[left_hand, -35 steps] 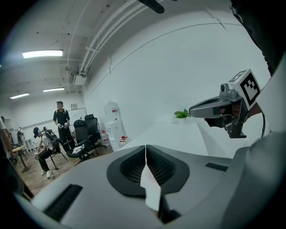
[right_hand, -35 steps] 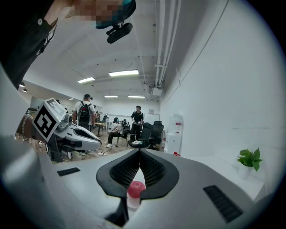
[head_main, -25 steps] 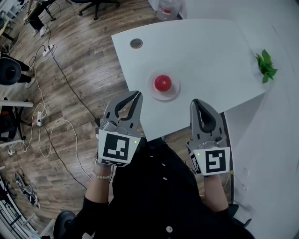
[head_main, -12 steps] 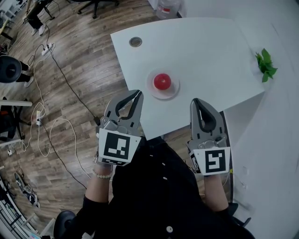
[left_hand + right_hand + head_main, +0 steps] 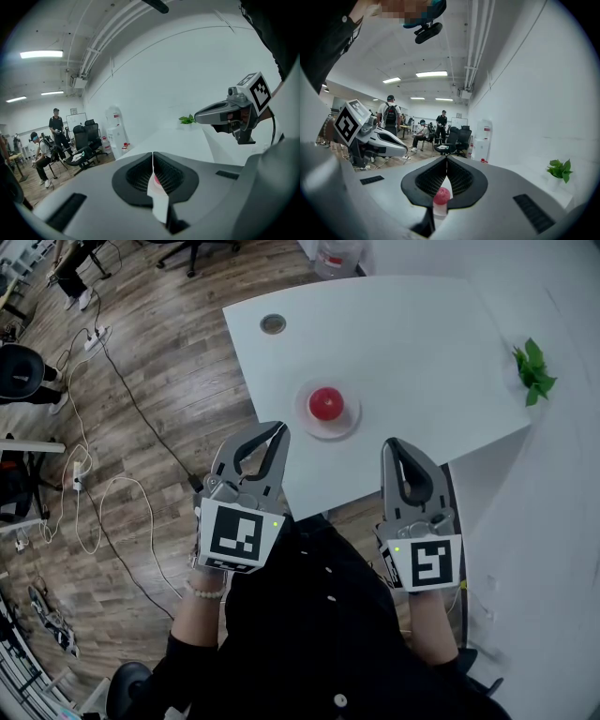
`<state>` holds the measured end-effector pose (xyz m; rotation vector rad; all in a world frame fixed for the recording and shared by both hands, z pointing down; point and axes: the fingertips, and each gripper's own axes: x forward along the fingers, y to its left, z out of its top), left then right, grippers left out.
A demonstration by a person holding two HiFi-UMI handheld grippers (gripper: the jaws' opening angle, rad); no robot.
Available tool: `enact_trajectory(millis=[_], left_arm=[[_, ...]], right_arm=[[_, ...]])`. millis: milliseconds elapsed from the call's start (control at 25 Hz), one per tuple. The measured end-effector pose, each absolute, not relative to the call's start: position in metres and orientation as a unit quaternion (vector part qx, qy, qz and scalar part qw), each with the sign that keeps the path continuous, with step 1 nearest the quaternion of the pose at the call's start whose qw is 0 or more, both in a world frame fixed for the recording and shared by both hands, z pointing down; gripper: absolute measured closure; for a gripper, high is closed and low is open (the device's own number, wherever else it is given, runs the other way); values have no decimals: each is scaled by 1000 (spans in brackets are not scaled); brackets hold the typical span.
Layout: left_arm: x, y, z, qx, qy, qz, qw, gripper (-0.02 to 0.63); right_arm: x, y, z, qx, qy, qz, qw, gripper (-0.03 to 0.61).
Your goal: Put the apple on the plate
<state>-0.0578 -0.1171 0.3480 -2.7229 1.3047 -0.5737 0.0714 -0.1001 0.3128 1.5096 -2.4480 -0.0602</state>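
Note:
A red apple sits on a small white plate near the front of the white table. My left gripper hangs shut and empty over the table's front left edge, short of the plate. My right gripper is also shut and empty, by the front edge to the plate's right. In the left gripper view the shut jaws frame a sliver of the apple. In the right gripper view the apple shows through the shut gripper.
A green plant sprig lies at the table's right edge. A round cable hole sits at the far left corner. Cables trail over the wooden floor to the left. A water dispenser, chairs and people stand further off.

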Motion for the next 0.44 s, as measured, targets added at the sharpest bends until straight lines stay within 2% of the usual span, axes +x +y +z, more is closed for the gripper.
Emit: enact_trajectory(millis=[440], left_arm=[[-56,-114,347,-884,428,-184,24,594]], right_arm=[[73,-96,313,521,-842,-20,135,537]])
